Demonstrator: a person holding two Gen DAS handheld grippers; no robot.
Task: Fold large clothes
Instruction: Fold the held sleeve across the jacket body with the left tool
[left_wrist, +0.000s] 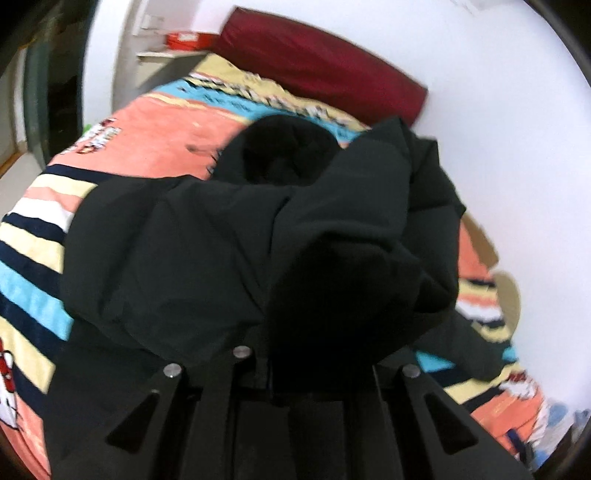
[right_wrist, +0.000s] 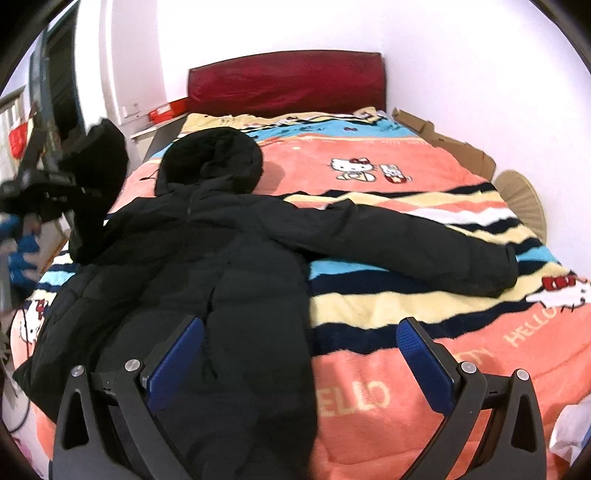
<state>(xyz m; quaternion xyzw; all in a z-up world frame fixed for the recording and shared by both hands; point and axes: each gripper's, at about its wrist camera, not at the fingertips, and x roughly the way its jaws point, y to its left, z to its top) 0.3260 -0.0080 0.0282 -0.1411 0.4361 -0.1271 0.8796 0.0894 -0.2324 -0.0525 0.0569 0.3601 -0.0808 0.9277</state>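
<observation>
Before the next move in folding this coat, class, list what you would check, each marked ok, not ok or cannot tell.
1. Left gripper shut on the left sleeve: ok.
2. That sleeve lifted off the bed: ok.
3. Right gripper open and empty: ok.
4. Right sleeve folded in: not ok, it lies stretched out.
5. Hood lying flat: ok.
6. Coat zipped: cannot tell.
</observation>
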